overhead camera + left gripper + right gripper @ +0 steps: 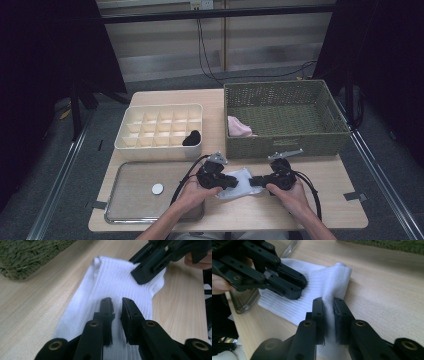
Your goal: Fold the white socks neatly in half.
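The white sock [235, 183] lies flat on the counter [325, 200] at the 6 o'clock edge of the high view, between the two hands, and both claws work it at once. The right claw [328, 305] has its jaws drawn narrow on a raised fold of the sock's edge, the cloth pinched up between the pads, which looks like a hold meant to lift or fold that side. The left claw [117, 306] comes from the opposite end with its jaws also narrow; they rest on top of the ribbed cloth, and I cannot tell whether any fabric is caught between them or they merely press it down to keep it from sliding. Seen from above, the two claws point at each other, the left claw at 9 o'clock of the sock and the right at 3 o'clock, so the cloth stays stretched between them. Beyond, at 12 o'clock, the green woven basket [285, 90] holds a pink cloth [239, 127], likely the supply. At 10 o'clock the cream divider box [160, 107] holds a dark rolled item [192, 138] in one cell, probably where folded socks go. At 9 o'clock lies a metal tray [135, 215] with a small white disc [157, 189].
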Demonstrator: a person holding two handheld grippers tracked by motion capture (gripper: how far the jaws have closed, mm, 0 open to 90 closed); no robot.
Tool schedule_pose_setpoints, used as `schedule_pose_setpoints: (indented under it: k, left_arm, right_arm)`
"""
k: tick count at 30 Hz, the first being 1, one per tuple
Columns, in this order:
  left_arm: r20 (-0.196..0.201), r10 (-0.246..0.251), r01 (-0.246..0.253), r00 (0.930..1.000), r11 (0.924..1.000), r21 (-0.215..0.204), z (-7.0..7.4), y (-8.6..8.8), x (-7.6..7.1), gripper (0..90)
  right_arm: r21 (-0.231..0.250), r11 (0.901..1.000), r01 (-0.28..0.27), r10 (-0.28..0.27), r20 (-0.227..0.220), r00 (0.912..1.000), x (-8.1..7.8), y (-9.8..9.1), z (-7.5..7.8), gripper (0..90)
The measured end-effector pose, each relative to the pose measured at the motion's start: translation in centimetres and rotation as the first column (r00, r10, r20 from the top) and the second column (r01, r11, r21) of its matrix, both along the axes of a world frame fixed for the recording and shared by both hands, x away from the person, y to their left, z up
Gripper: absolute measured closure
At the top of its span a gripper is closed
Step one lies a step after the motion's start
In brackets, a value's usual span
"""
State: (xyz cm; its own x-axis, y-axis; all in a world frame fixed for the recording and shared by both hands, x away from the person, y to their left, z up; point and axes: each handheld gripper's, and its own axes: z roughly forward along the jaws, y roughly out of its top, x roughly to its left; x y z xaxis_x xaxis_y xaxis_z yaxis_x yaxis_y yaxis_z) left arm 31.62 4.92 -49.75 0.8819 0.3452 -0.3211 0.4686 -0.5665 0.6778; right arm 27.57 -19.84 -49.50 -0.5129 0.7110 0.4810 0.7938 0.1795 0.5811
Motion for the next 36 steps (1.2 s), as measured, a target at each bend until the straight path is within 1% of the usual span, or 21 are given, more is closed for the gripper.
schedule_pose_setpoints:
  k: [2, 3, 5, 8, 9, 10, 14, 18, 19, 20, 22, 23, 24, 25, 27, 28, 30, 31, 34, 35, 36]
  left_arm:
    - [0.002, -0.001, 0.001, 1.0000, 1.0000, 0.000, 0.0, 0.0, 0.0, 78.6]
    - [-0.001, 0.002, -0.002, 1.0000, 1.0000, -0.003, 0.0, 0.0, 0.0, 78.6]
    - [-0.005, 0.002, -0.002, 1.0000, 1.0000, 0.004, 0.0, 0.0, 0.0, 78.6]
    - [-0.014, 0.000, 0.000, 0.9999, 0.9999, -0.011, -0.1, -0.3, -0.1, 78.6]
    - [-0.017, -0.001, 0.000, 0.9999, 1.0000, -0.006, -0.1, -0.4, -0.2, 78.8]
    - [-0.017, -0.001, 0.000, 0.9999, 1.0000, -0.006, -0.1, -0.4, -0.2, 78.9]
    - [-0.005, -0.011, 0.011, 0.9999, 0.9999, -0.005, -0.1, -0.9, -0.5, 79.1]
    - [-0.009, -0.008, 0.008, 0.9999, 0.9999, -0.009, -0.1, -0.9, -0.5, 78.8]
    - [-0.025, -0.020, 0.019, 0.9995, 0.9997, -0.017, 0.0, -0.9, -0.5, 77.4]
    - [-0.014, -0.022, 0.022, 0.9997, 0.9998, 0.002, 0.2, -0.8, -0.5, 76.0]
    - [-0.027, -0.023, 0.022, 0.9994, 0.9996, -0.019, 0.4, -0.6, -0.3, 70.8]
    - [-0.021, -0.013, 0.013, 0.9997, 0.9999, -0.006, 0.7, -0.4, -0.4, 68.9]
    - [-0.016, -0.007, 0.007, 0.9998, 1.0000, -0.003, 0.9, -0.2, -0.5, 68.4]
    - [-0.019, -0.009, 0.009, 0.9998, 0.9999, -0.014, 1.0, 0.0, -0.5, 67.2]
    - [-0.006, -0.006, 0.006, 1.0000, 1.0000, -0.006, 1.6, 0.5, -0.6, 64.9]
    - [-0.006, -0.003, 0.003, 1.0000, 0.9998, -0.022, 1.8, 0.8, -0.7, 63.8]
    - [0.000, 0.014, -0.014, 0.9999, 0.9998, -0.012, 2.3, 1.4, -0.8, 62.3]
    - [-0.005, 0.011, -0.011, 0.9999, 0.9996, -0.027, 2.4, 1.7, -0.8, 60.7]
    - [-0.005, 0.019, -0.019, 0.9998, 0.9995, -0.027, 2.6, 2.3, -1.1, 57.7]
    - [0.018, 0.019, -0.019, 0.9997, 0.9996, -0.023, 2.8, 3.0, -1.6, 56.4]
    - [0.023, 0.017, -0.017, 0.9996, 0.9996, -0.024, 2.8, 3.2, -1.8, 55.7]
  right_arm:
    - [0.010, 0.9999, 0.001, -0.001, 0.005, 1.0000, 0.0, 0.0, 0.2, 81.4]
    - [0.030, 0.9995, 0.000, 0.000, 0.020, 0.9998, -0.1, 0.0, 0.6, 81.9]
    - [0.041, 0.9991, -0.003, 0.002, 0.030, 0.9995, -0.2, 0.0, 1.0, 82.1]
    - [0.058, 0.9983, -0.004, 0.002, 0.045, 0.9990, -0.3, 0.0, 1.4, 82.3]
    - [0.065, 0.9979, -0.006, 0.002, 0.052, 0.9986, -0.4, 0.0, 1.5, 82.5]
    - [0.065, 0.9979, -0.006, 0.002, 0.052, 0.9986, -0.4, 0.0, 1.5, 82.5]
    - [0.094, 0.9956, 0.000, -0.006, 0.061, 0.9981, -0.6, -0.3, 2.0, 82.8]
    - [0.090, 0.9960, -0.002, -0.003, 0.061, 0.9981, -0.8, -0.4, 2.1, 83.2]
    - [0.087, 0.9962, 0.000, -0.005, 0.057, 0.9984, -0.9, -0.4, 2.1, 83.3]
    - [0.088, 0.9961, 0.001, -0.005, 0.054, 0.9985, -0.9, -0.5, 2.1, 83.3]
    - [0.085, 0.9963, 0.005, -0.009, 0.048, 0.9988, -0.9, -0.7, 2.0, 83.4]
    - [0.085, 0.9963, 0.002, -0.006, 0.048, 0.9988, -0.9, -0.9, 1.9, 83.4]
    - [0.082, 0.9966, 0.005, -0.009, 0.046, 0.9989, -1.0, -1.1, 2.0, 83.4]
    - [0.082, 0.9966, 0.008, -0.011, 0.044, 0.9990, -1.1, -1.3, 2.0, 83.4]
    - [0.074, 0.9972, 0.011, -0.015, 0.048, 0.9987, -1.2, -1.7, 2.0, 83.4]
    - [0.071, 0.9974, 0.013, -0.016, 0.046, 0.9988, -1.2, -1.9, 2.1, 83.4]
    - [0.064, 0.9978, 0.015, -0.018, 0.051, 0.9985, -1.5, -2.2, 2.2, 83.4]
    - [0.056, 0.9983, 0.015, -0.018, 0.056, 0.9983, -1.6, -2.4, 2.3, 83.4]
    - [0.044, 0.9989, 0.019, -0.021, 0.057, 0.9982, -1.8, -2.7, 2.3, 83.4]
    - [0.038, 0.9989, 0.028, -0.030, 0.058, 0.9979, -2.1, -3.1, 2.2, 83.4]
    - [0.039, 0.9988, 0.031, -0.033, 0.058, 0.9978, -2.2, -3.2, 2.2, 83.4]
